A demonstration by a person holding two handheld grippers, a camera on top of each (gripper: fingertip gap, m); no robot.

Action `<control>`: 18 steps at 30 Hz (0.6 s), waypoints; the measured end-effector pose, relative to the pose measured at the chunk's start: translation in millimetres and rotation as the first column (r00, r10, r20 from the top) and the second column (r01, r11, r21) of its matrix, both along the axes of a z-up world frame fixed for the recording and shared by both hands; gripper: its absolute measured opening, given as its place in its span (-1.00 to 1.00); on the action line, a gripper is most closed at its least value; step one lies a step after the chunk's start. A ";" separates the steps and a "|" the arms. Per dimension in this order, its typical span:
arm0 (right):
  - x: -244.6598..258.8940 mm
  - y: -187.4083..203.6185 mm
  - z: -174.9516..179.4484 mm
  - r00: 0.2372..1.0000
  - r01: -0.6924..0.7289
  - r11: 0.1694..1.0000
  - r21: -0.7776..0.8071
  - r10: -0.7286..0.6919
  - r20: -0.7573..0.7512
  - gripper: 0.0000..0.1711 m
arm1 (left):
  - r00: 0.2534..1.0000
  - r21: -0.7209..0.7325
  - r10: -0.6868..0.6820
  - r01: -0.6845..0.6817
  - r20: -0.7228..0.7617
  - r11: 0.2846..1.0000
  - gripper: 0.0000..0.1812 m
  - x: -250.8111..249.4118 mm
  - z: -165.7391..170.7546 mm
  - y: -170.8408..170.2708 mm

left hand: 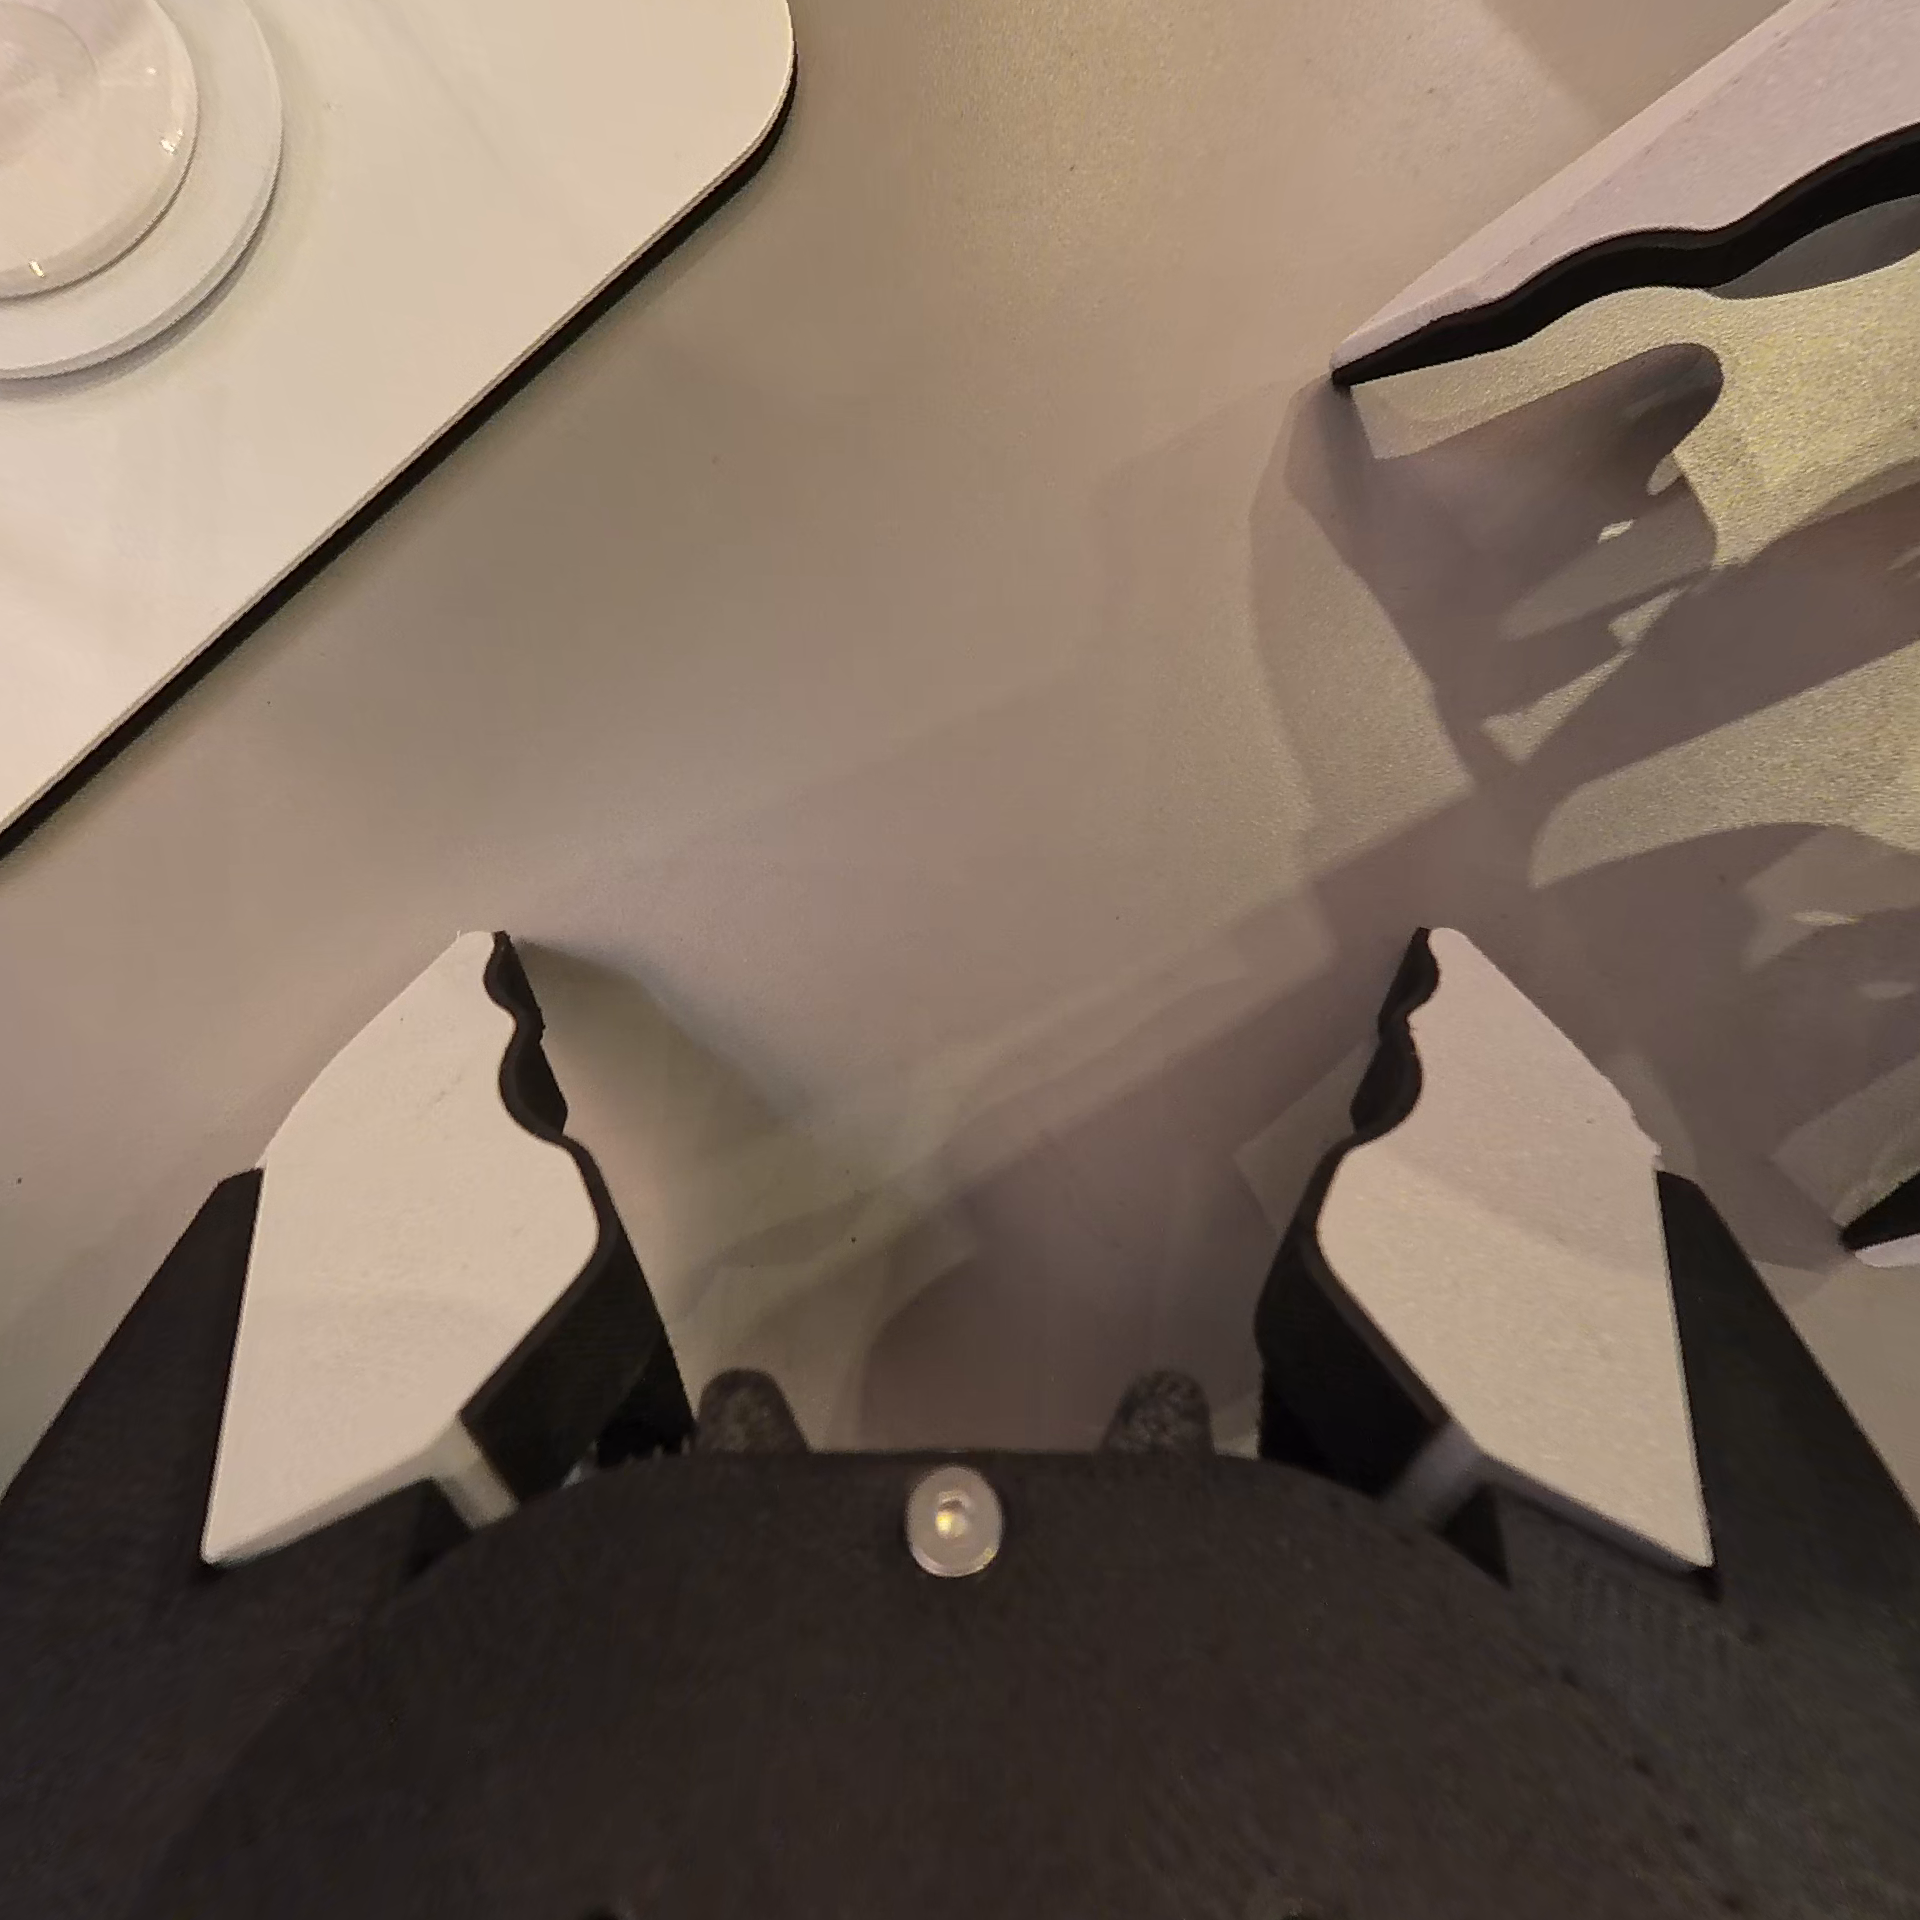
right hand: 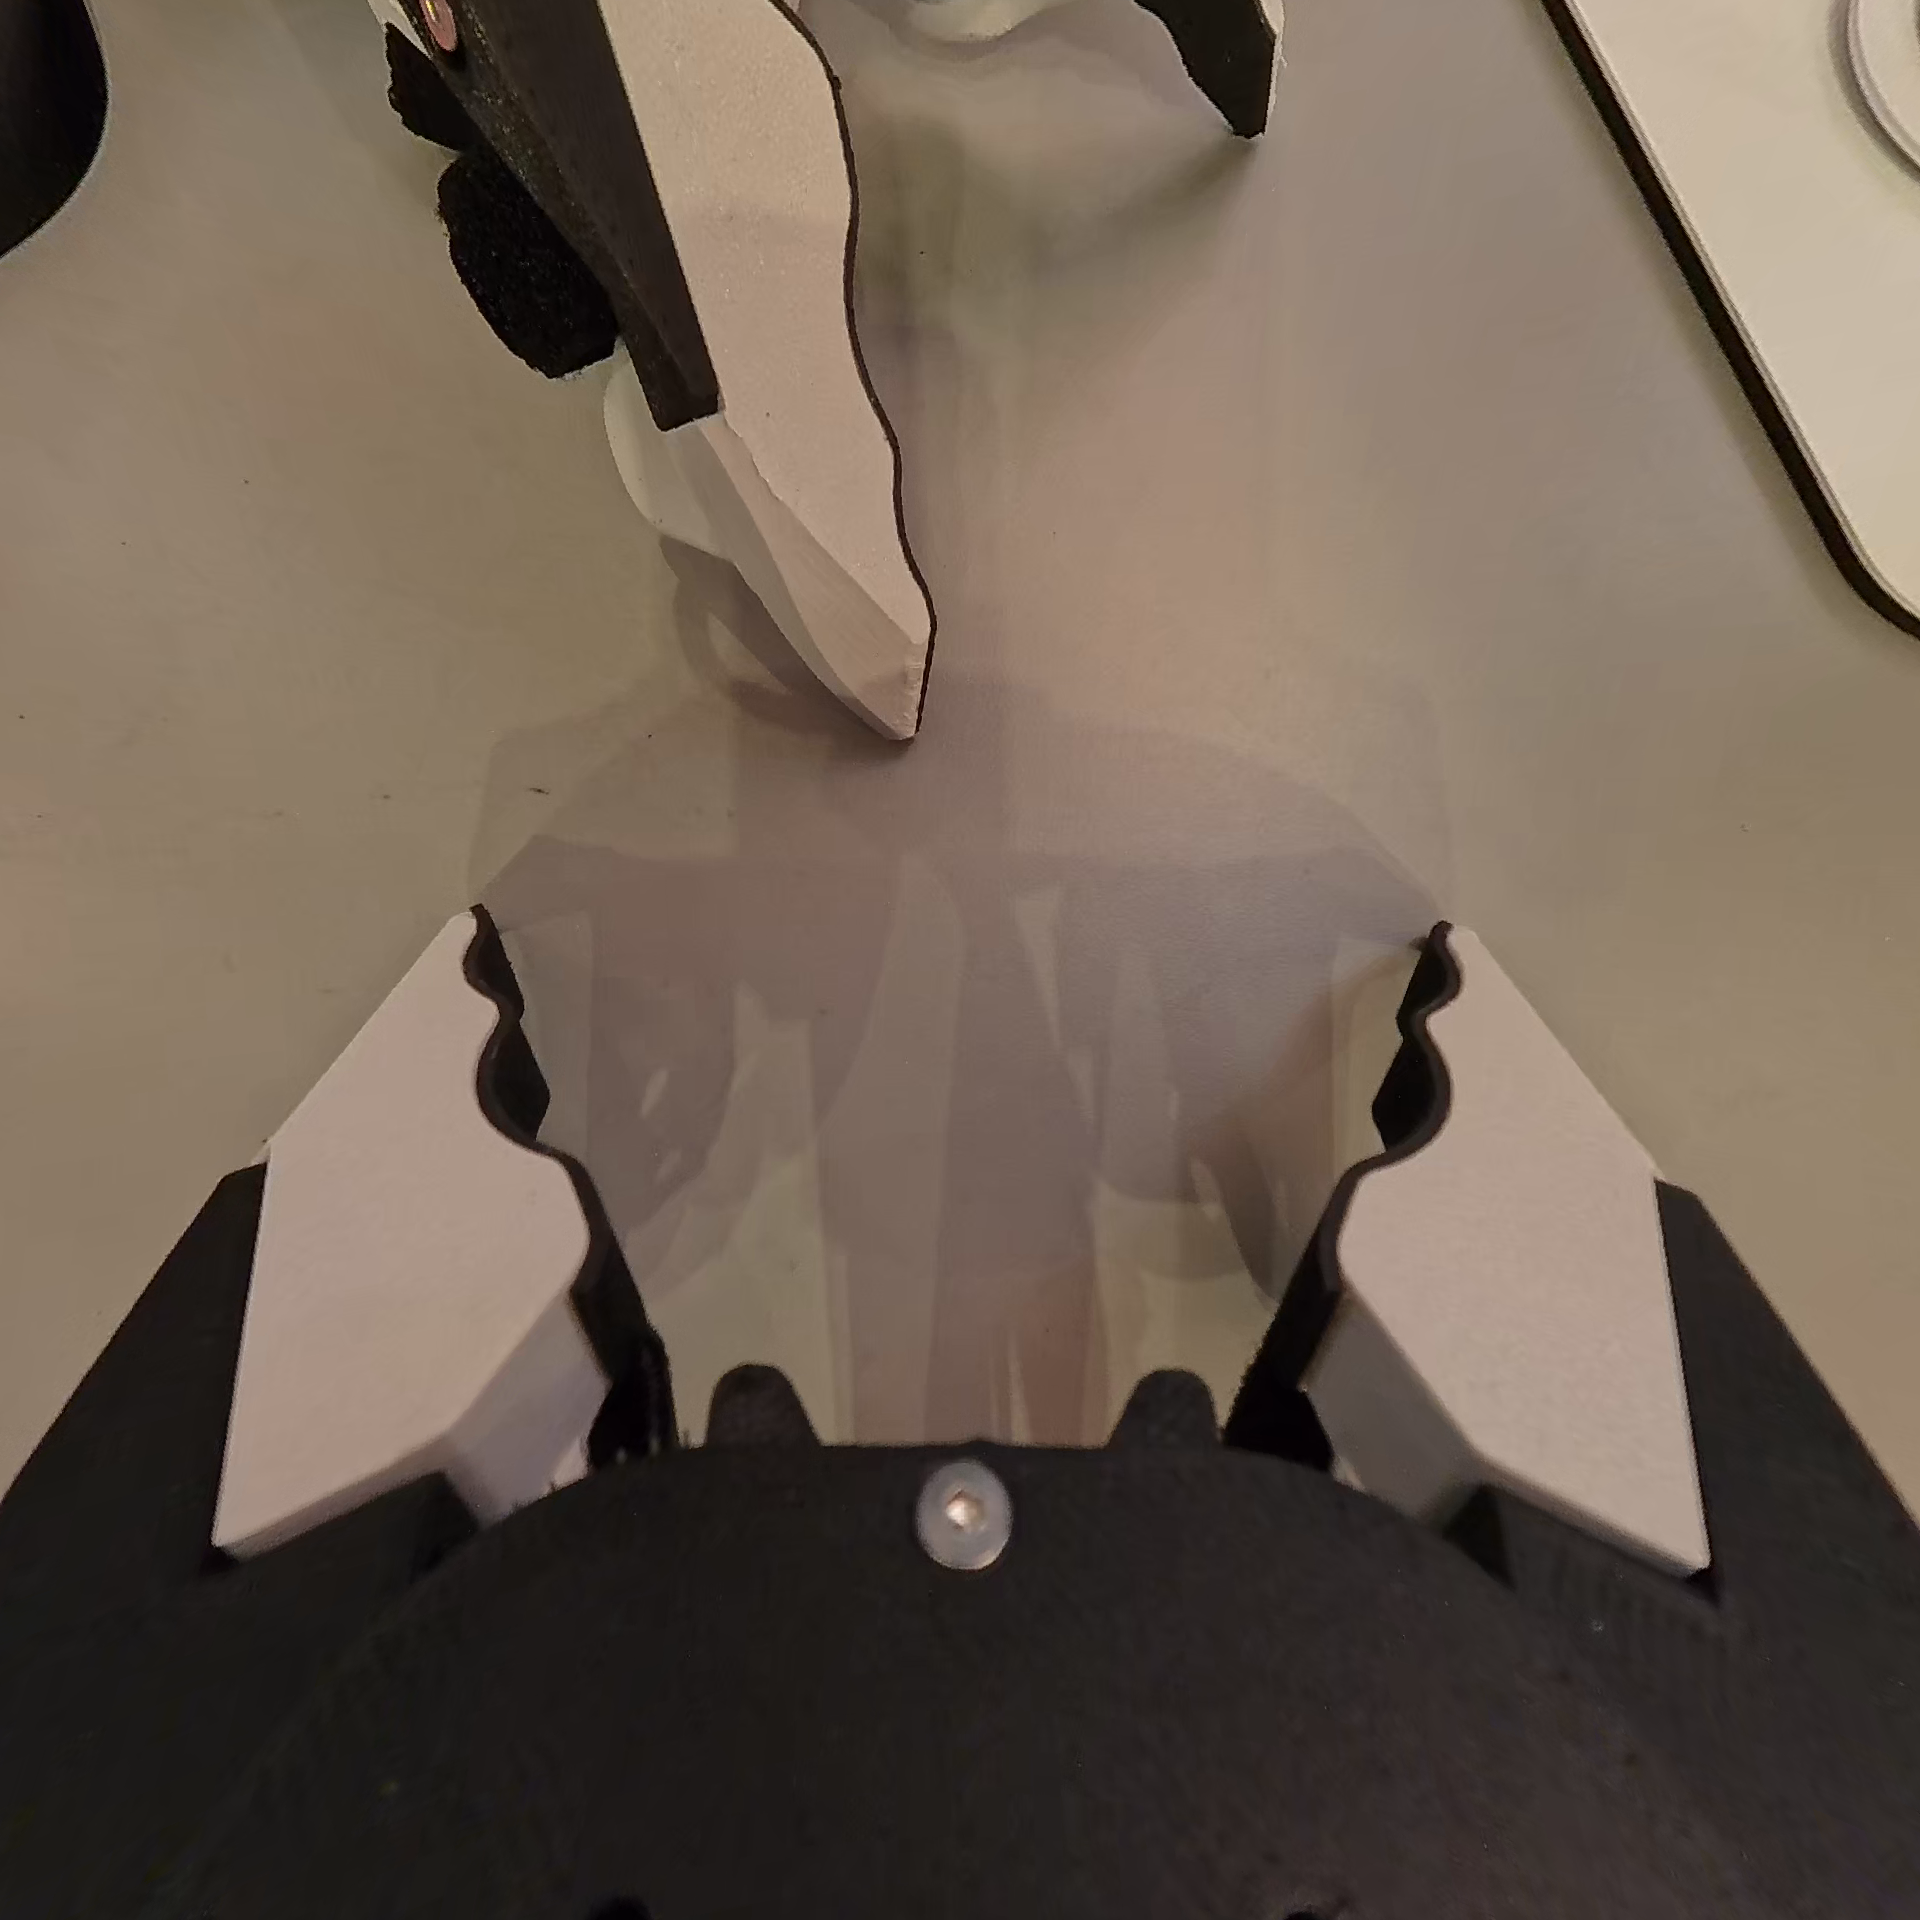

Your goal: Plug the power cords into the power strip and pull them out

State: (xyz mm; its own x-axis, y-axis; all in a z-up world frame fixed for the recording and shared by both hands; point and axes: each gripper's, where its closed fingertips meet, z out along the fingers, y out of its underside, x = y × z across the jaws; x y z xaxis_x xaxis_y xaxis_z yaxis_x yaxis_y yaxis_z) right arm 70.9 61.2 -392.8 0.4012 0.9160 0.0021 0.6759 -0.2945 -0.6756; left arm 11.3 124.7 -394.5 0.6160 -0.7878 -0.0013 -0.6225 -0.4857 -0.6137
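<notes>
No power strip or power cord shows in either view. My left gripper (left hand: 961,940) is open and empty, low over the bare grey table (left hand: 883,623). My right gripper (right hand: 961,925) is also open and empty over the same table (right hand: 1299,520). The two grippers point toward each other at close range. A white finger (left hand: 1558,239) of the right gripper shows at the upper right of the left wrist view. A white finger (right hand: 790,436) of the left gripper shows at the top of the right wrist view, its tip near the tabletop.
A white board with a rounded corner and dark edge (left hand: 468,260) lies at the upper left, bearing a white round disc (left hand: 229,239) with a clear dome (left hand: 94,135). The board also shows in the right wrist view (right hand: 1766,260). A dark shape (right hand: 31,125) sits at that view's top left.
</notes>
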 end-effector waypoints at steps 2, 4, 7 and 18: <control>0.0 0.0 -2.5 1.000 0.000 1.000 0.000 0.000 0.000 0.86 | 1.000 0.000 0.000 0.000 0.000 1.000 0.61 0.0 -2.6 0.0; 0.1 0.0 -5.0 1.000 0.000 1.000 0.000 0.000 0.000 0.86 | 1.000 0.000 0.000 0.000 0.000 1.000 0.61 0.1 -5.1 -0.1; 0.0 0.0 -8.8 1.000 0.000 1.000 0.000 0.000 0.000 0.86 | 1.000 0.000 0.000 0.000 0.000 1.000 0.61 0.0 -9.0 -0.1; 0.1 0.0 -22.6 1.000 0.000 1.000 0.000 0.000 0.000 0.86 | 1.000 0.000 0.000 0.000 0.000 1.000 0.61 0.0 -23.1 -0.2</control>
